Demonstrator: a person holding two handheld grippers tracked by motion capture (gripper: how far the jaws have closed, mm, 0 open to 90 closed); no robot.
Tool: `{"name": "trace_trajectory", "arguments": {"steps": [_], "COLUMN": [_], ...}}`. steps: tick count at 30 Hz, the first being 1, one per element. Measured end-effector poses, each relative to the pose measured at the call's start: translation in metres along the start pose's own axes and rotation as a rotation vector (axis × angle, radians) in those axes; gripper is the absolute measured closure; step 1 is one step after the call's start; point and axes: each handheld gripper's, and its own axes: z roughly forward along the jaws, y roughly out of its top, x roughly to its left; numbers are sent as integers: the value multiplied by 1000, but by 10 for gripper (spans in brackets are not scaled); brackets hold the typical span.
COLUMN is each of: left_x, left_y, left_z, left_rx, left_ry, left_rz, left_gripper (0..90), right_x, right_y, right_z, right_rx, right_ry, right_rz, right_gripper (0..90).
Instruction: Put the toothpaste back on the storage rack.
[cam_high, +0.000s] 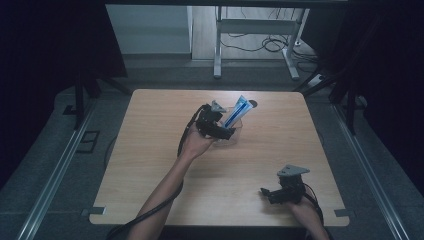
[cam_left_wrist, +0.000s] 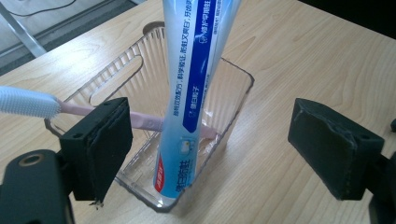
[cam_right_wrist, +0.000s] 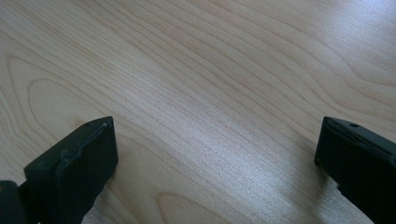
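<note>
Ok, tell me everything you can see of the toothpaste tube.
The toothpaste tube is soft plastic, pale blue-white with a dark blue stripe, printed text and a red patch near its lower end. It stands leaning in the clear ribbed plastic bin, lower end on the bin's floor, upper part rising well above the rim. A pink toothbrush crosses behind it. The left gripper is open, pads clear of the tube.

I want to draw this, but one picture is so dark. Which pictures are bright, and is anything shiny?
High view: dim, edges nearly black, table faintly lit. Left gripper view: bright and sharp; the clear tray and toothpaste tube glint. Right gripper view: bright, with a pale sheen on the wood.
</note>
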Motion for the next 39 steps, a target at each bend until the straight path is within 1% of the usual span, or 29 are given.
{"name": "trace_trajectory", "arguments": {"steps": [6, 11, 19, 32, 39], "left_x": [-1, -2, -4, -11, -15], "left_y": [-6, -11, -20, -36, -45], "left_z": [-7, -13, -19, -32, -41], "left_rx": [-14, -31, -41, -46, -62], "left_ry": [1, -7, -9, 8, 11], "left_rz": [0, -9, -14, 9, 7], "left_gripper": [142, 143, 143, 144, 144], "right_x": [0, 0, 0, 0, 0], "right_y": [0, 0, 0, 0, 0], "right_z": [0, 0, 0, 0, 0], "right_rx": [1, 1, 1, 1, -1], "right_ry": [1, 1, 1, 0, 0], "right_rz": [0, 1, 0, 0, 0], "right_gripper": [0, 0, 0, 0, 0]}}
